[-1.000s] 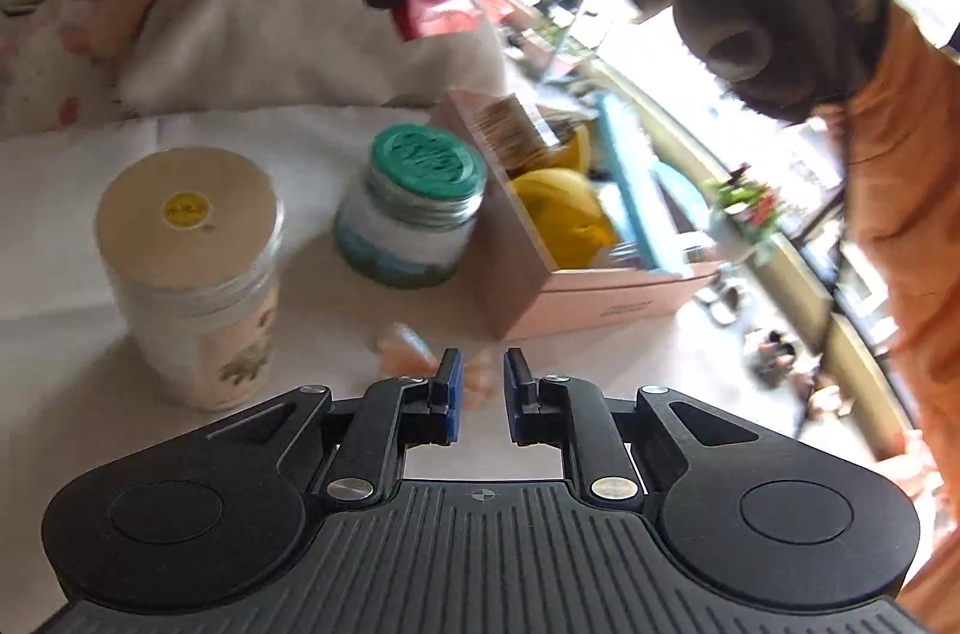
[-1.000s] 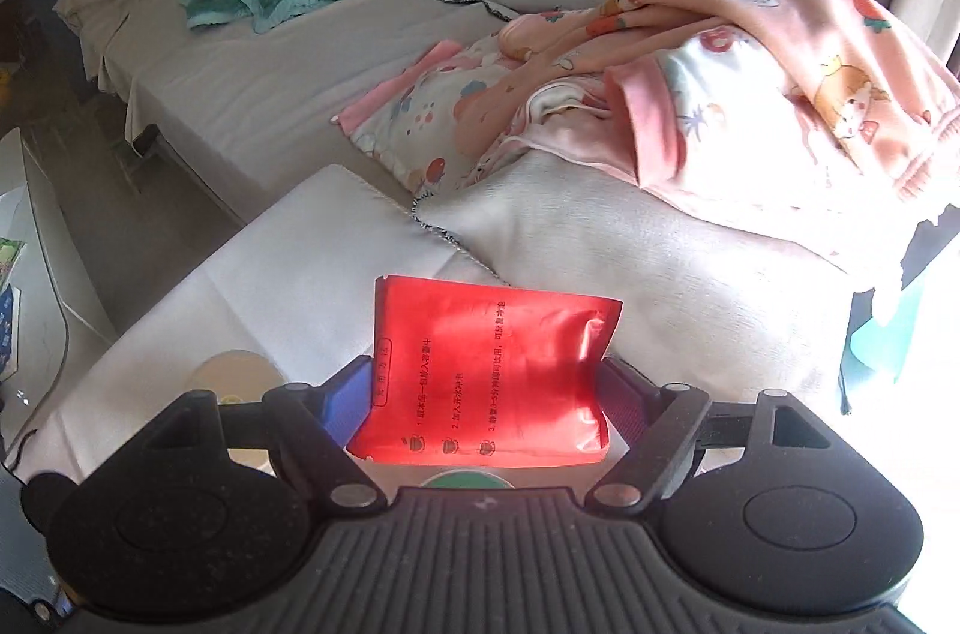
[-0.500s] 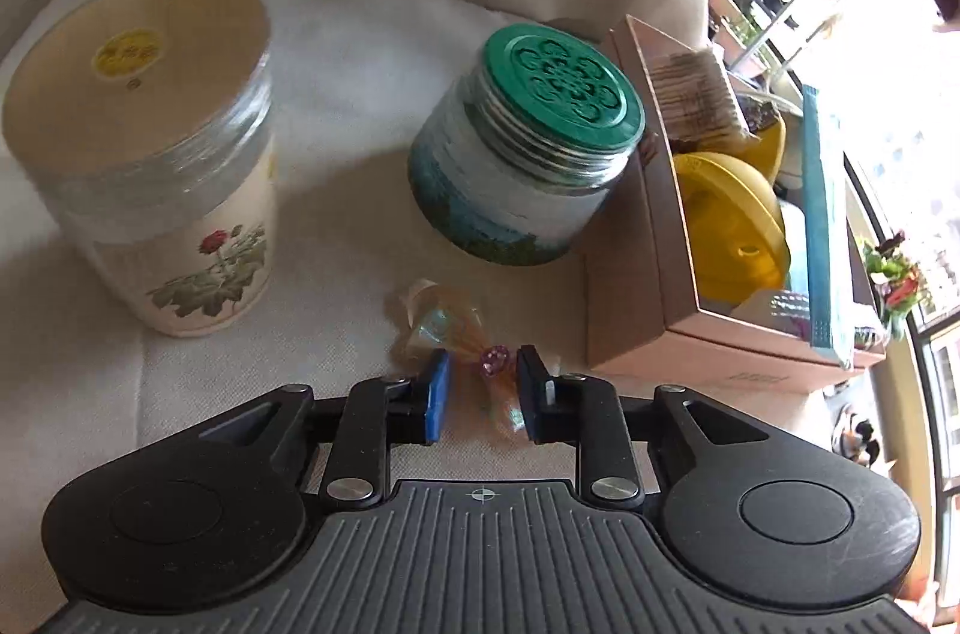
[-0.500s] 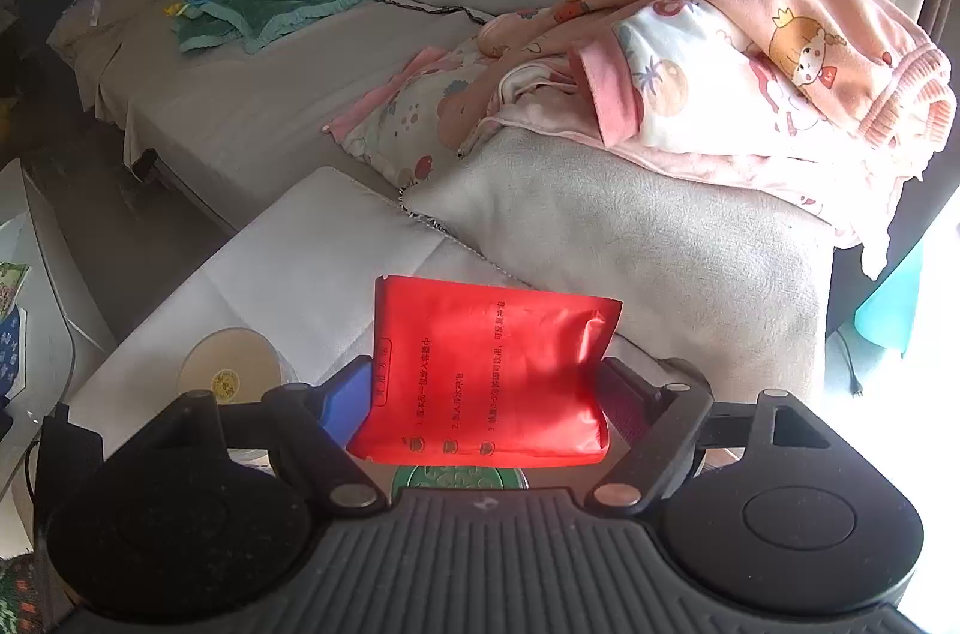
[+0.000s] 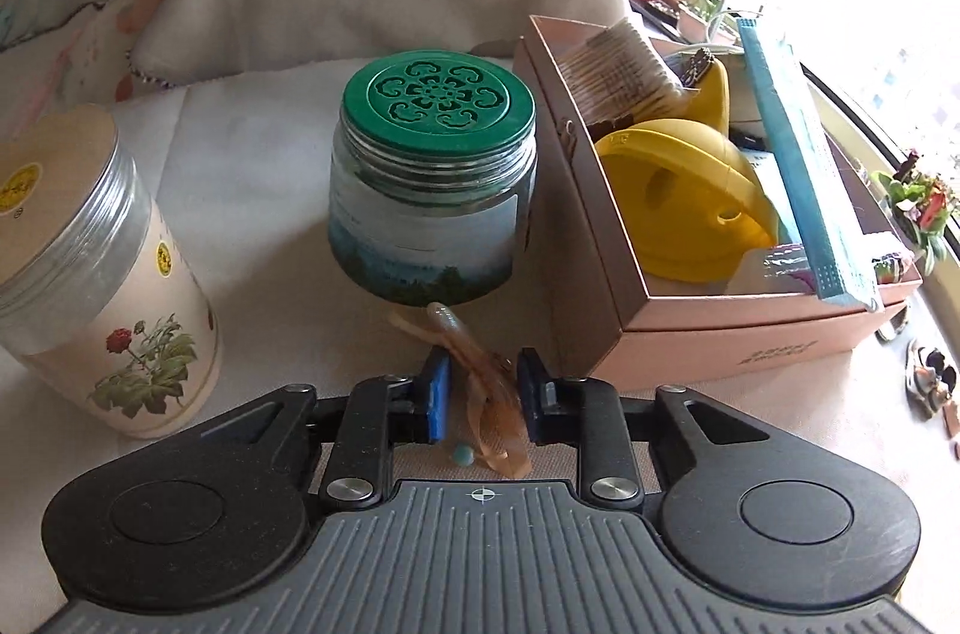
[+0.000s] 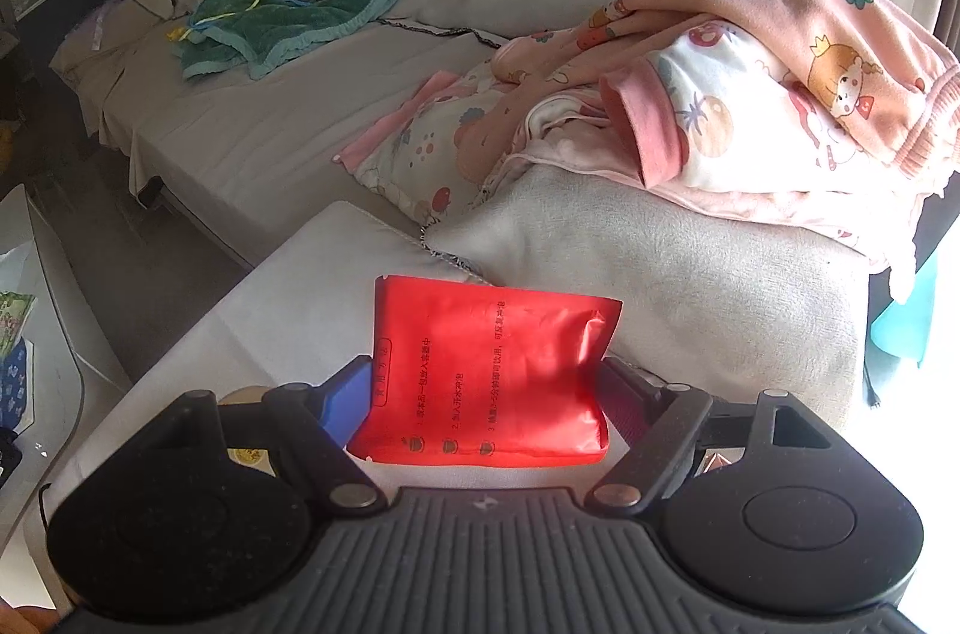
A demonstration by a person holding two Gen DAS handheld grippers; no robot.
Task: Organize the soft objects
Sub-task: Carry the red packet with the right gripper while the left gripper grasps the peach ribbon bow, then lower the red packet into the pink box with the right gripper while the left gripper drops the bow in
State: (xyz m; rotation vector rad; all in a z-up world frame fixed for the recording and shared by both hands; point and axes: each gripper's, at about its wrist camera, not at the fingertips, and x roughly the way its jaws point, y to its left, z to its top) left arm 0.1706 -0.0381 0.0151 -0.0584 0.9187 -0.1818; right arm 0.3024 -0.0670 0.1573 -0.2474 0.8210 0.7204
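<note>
Item: amber soft lure [image 5: 489, 394], lying on the worktop [image 5: 252, 190] before the green-lidded jar [image 5: 433, 172], beside the pink box [image 5: 708, 328]. Our left gripper [image 5: 480, 388] straddles it, jaws just narrowing, not yet pinching. Our right gripper [image 6: 480, 382] holds the red pouch [image 6: 489, 373] clamped. Step: grasping. Next, we judge: close gently, lift.

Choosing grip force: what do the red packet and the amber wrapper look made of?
Red packet: glossy foil or plastic film, shiny with creases, printed text. Amber wrapper: thin translucent film, probably cellophane, twisted and see-through; it lies between the left gripper pads.
</note>
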